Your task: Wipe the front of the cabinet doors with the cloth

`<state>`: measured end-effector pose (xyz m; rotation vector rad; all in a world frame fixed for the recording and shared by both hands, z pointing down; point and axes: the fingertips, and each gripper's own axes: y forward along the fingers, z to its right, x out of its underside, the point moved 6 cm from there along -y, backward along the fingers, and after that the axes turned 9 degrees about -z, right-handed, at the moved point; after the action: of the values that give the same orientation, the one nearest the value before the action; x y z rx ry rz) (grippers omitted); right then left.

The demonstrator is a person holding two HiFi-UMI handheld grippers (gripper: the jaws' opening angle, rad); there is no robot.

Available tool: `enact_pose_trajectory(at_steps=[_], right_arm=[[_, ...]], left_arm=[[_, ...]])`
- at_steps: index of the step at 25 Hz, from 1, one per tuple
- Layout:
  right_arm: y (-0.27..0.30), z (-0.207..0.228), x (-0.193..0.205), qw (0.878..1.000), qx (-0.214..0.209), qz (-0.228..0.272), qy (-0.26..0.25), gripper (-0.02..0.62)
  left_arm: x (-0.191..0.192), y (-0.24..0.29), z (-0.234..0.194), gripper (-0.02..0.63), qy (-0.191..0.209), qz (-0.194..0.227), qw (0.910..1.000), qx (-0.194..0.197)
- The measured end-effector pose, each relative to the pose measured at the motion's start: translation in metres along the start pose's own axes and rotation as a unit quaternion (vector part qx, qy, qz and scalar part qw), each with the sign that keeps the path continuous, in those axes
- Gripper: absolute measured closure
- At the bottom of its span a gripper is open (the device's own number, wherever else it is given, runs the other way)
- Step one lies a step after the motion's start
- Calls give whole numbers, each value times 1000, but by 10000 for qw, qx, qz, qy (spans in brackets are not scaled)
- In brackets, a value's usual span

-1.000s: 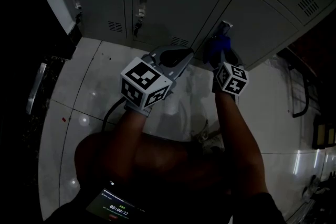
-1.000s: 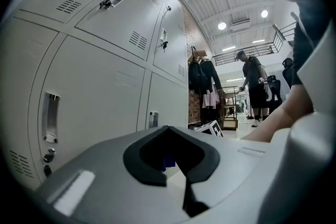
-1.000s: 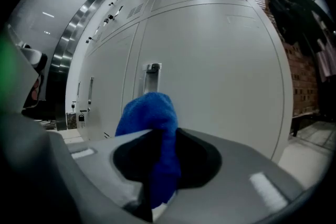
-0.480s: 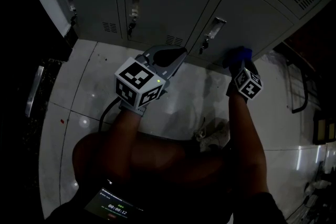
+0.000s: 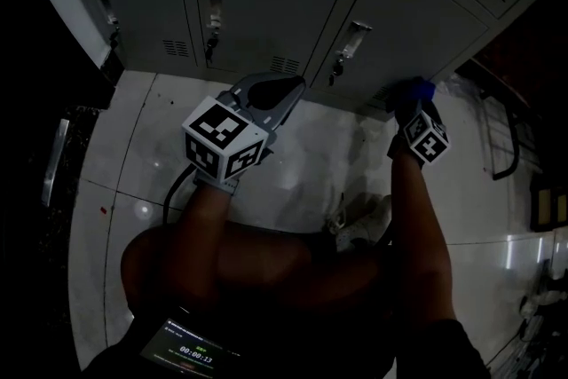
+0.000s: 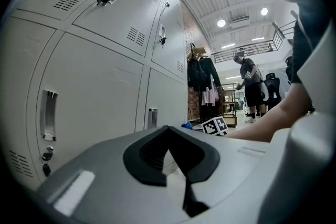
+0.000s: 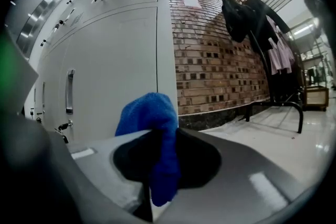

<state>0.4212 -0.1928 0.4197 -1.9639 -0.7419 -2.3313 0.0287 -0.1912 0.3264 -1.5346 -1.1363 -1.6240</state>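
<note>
The blue cloth [image 7: 149, 123] is being clamped by the right gripper [image 7: 157, 176] against the cabinet door [image 5: 426, 22], at its bottom edge in the upper right of the head view. The left gripper [image 6: 176, 176] is being held closed and empty. Wiping seems under way, and the 2 doors leftward are likely being left for later.

Your screen [image 5: 191, 352] at 7 o'clock shows a timer reading 00:00:13; the line above it is too small to read.

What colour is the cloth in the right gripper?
Bright blue. The cloth shows best in the right gripper view.
</note>
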Motion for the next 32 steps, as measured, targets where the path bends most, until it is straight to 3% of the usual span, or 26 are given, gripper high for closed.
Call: enact_pose_trajectory(at_steps=[4, 10, 16, 24, 32], right_arm=[[-11, -32, -4, 9994, -298, 155, -106, 520], [-35, -125, -13, 9894, -1297, 412, -500, 520], [-45, -201, 24, 9733, -2009, 142, -1099, 520], [-20, -231, 72, 9666, -2174, -301, -1328, 520], [10, -209, 80, 9735, -1946, -332, -1150, 520]], left_arm=[[0, -2, -1, 606, -14, 11, 10000, -39], [-4, -4, -1, 606, -27, 64, 9999, -77], [-5, -4, -3, 606, -52, 98, 9999, -105], [-6, -4, -2, 606, -52, 130, 9999, -93], [-4, 1, 2, 606, 15, 136, 9999, -26]])
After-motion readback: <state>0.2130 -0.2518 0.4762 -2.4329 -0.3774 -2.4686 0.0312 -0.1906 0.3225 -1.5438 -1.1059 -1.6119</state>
